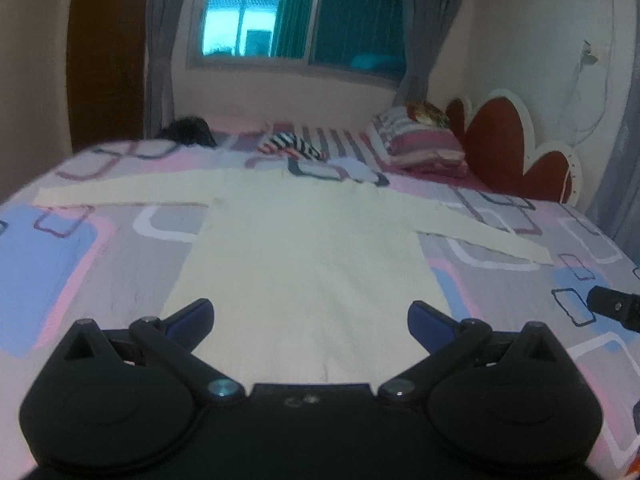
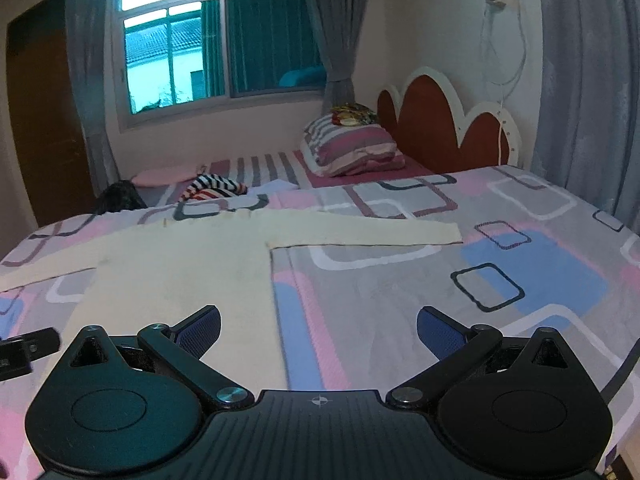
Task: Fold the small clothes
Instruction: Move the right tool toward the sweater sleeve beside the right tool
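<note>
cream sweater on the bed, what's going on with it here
A person holds a two-finger gripper in each hand above a cream long-sleeved sweater spread flat on the patterned bedsheet, both sleeves stretched out sideways. The left gripper and right gripper are both open and hold nothing. No fold has been made yet.

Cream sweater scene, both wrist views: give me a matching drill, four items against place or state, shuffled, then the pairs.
Items:
1. cream sweater
2. striped garment
3. folded quilt
4. left tool

Descriptions:
A. stacked by the red headboard
B. open, over the sweater hem
C. spread flat, sleeves out
D. crumpled, beyond the sweater collar

Pairs: 1-C, 2-D, 3-A, 4-B
</note>
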### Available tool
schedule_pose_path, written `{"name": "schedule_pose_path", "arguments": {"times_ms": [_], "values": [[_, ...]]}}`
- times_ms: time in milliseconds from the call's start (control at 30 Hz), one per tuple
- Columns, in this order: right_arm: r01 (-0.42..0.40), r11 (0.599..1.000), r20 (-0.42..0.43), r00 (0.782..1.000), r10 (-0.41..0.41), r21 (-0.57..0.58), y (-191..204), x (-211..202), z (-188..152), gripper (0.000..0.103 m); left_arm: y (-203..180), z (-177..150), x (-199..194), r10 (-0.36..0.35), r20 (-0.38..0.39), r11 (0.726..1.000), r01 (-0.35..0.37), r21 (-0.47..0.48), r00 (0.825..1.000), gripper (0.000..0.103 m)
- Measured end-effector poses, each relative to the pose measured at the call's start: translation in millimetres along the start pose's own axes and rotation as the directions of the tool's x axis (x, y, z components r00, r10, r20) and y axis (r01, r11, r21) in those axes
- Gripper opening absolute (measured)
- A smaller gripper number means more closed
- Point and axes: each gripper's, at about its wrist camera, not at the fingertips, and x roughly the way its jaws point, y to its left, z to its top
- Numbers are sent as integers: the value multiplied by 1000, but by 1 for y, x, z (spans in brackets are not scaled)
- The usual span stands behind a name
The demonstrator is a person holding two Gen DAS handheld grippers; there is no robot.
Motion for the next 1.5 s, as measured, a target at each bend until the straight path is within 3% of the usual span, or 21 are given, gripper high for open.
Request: {"name": "schedule_pose_path", "arguments": {"times_ms": [33, 233, 467, 800, 1067, 1200, 1500], "values": [[1, 1000, -7, 1000, -1, 0, -2, 5, 2, 103, 2, 1, 4, -6, -14, 1000, 6, 0, 1000, 103], [31, 999, -27, 999, -31, 6, -16, 29, 13, 103, 2, 18, 21, 117, -14, 992, -116, 56, 993, 103], [52, 999, -15, 999, -52, -5, -26, 57, 30, 103, 5, 35, 40, 113, 18, 993, -114, 40, 993, 103], [76, 997, -1, 997, -76, -13, -43, 105, 50, 103, 0, 56, 85, 182, 26, 978, -184, 98, 983, 103], [104, 995, 15, 994, -104, -3, -63, 158, 63, 103, 9, 73, 133, 223, 54, 969, -227, 93, 973, 103], [129, 992, 14, 992, -129, 3, -74, 185, 65, 103, 11, 72, 156, 231, 29, 970, -232, 66, 973, 103], [205, 978, -14, 979, -204, 29, -111, 253, 60, 103, 5, 69, 207, 268, -9, 956, -264, 131, 963, 103]]}}
